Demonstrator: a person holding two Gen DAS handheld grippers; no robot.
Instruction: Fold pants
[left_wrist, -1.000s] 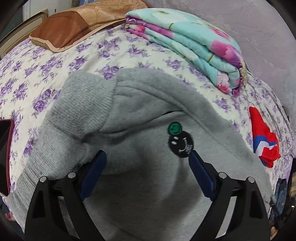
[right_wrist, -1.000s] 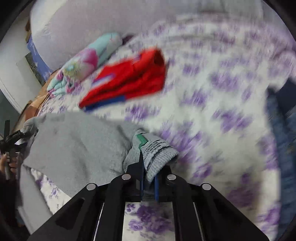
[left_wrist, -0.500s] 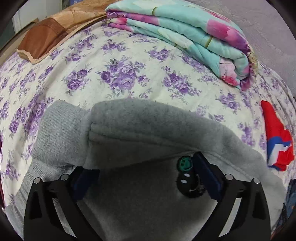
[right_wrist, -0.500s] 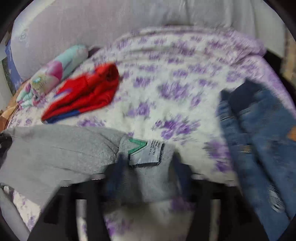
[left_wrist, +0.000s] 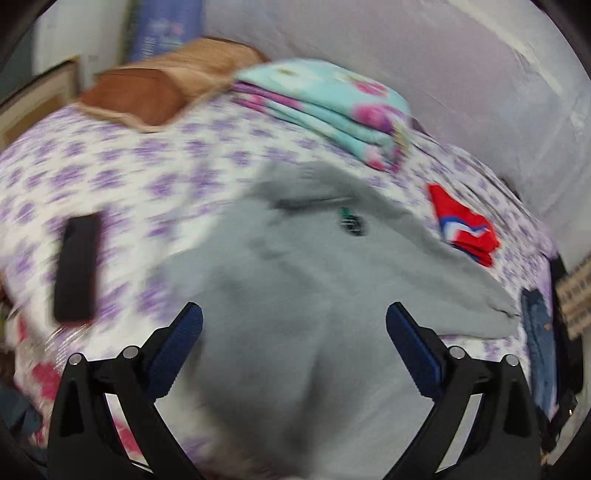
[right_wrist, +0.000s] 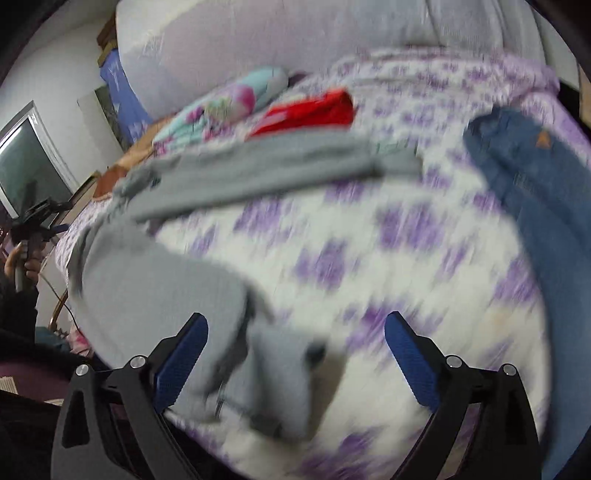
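Observation:
Grey sweatpants (left_wrist: 314, 295) lie spread on the purple-flowered bedsheet (left_wrist: 122, 177), a small black badge (left_wrist: 352, 223) on the upper part. My left gripper (left_wrist: 293, 314) hovers above them, wide open, pads clear of the cloth. In the right wrist view the grey sweatpants (right_wrist: 240, 173) run in a band across the bed, and a folded end (right_wrist: 155, 291) lies near the lower left. My right gripper (right_wrist: 295, 321) is above that end with its jaws opening; grey cloth lies below between them, and neither pad presses on it. Both views are blurred.
A folded turquoise blanket (left_wrist: 332, 110), a brown pillow (left_wrist: 147, 96) and a red garment (left_wrist: 465, 225) sit toward the back. A black flat object (left_wrist: 75, 269) lies at left. Blue jeans (right_wrist: 535, 173) cover the bed's right side. A hand holds the other gripper (right_wrist: 33, 221) at far left.
My right gripper let go of the labelled pants edge, opened wide and drew back. My left gripper pulled back and rose, so more of the bed shows.

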